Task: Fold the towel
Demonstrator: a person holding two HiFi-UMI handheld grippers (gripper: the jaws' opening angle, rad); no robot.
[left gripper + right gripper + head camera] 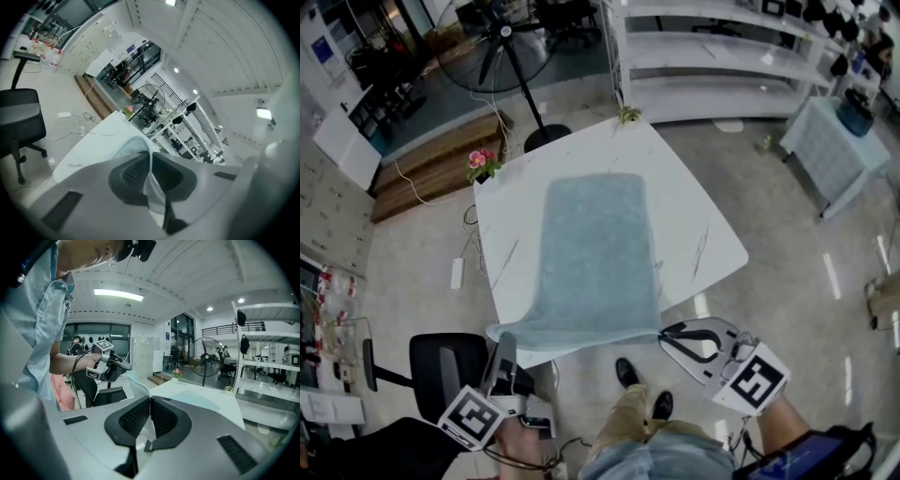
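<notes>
A pale blue-grey towel [595, 253] lies lengthwise on the white table [703, 234], and its near edge is raised off the table's front. My left gripper [502, 342] is shut on the towel's near left corner, and my right gripper [664, 335] is shut on the near right corner. In the left gripper view the jaws [150, 161] pinch a fold of towel [136, 146]. In the right gripper view the jaws [150, 405] also clamp cloth, the towel [197, 401] stretches away over the table, and the left gripper [117, 366] holds the other corner.
A black office chair [441, 367] stands at the table's near left. Pink flowers [481, 161] sit at the far left corner and a small plant [628, 114] at the far corner. A standing fan [502, 47] and white shelving [722, 56] lie beyond. The person's feet [628, 375] are by the front edge.
</notes>
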